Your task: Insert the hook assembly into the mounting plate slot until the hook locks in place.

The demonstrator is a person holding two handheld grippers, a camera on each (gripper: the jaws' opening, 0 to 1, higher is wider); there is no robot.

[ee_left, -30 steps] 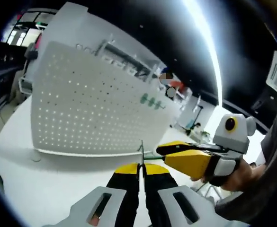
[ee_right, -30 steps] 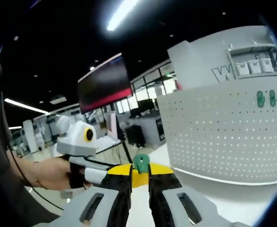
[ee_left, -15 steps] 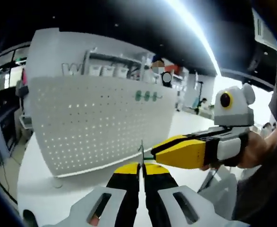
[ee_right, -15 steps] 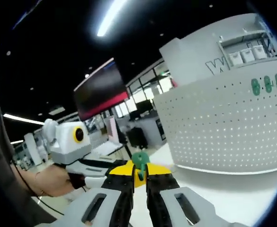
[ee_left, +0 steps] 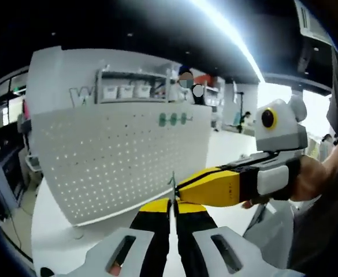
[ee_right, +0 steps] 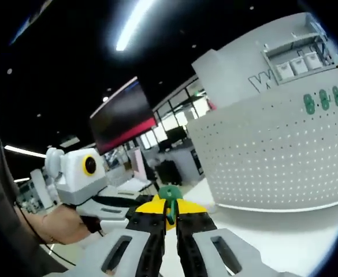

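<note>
The green hook assembly (ee_right: 170, 195) sat pinched between my right gripper (ee_right: 169, 218) jaws, its rounded head standing just above the tips. My left gripper (ee_left: 173, 209) was clenched on a thin metal piece (ee_left: 172, 187) that stood up from its tips; whether this belongs to the hook I cannot tell. The white perforated mounting plate (ee_left: 122, 164) stood ahead of both claws, well apart, with three green hooks (ee_left: 173, 119) near its top edge. Over the last second the plate had levelled and squared up in both views, which I judged to be my hands turning, not the plate. Insertion was not yet begun. My right gripper's yellow tips met my left claw's from the side, my hand (ee_left: 307, 180) behind it
</note>
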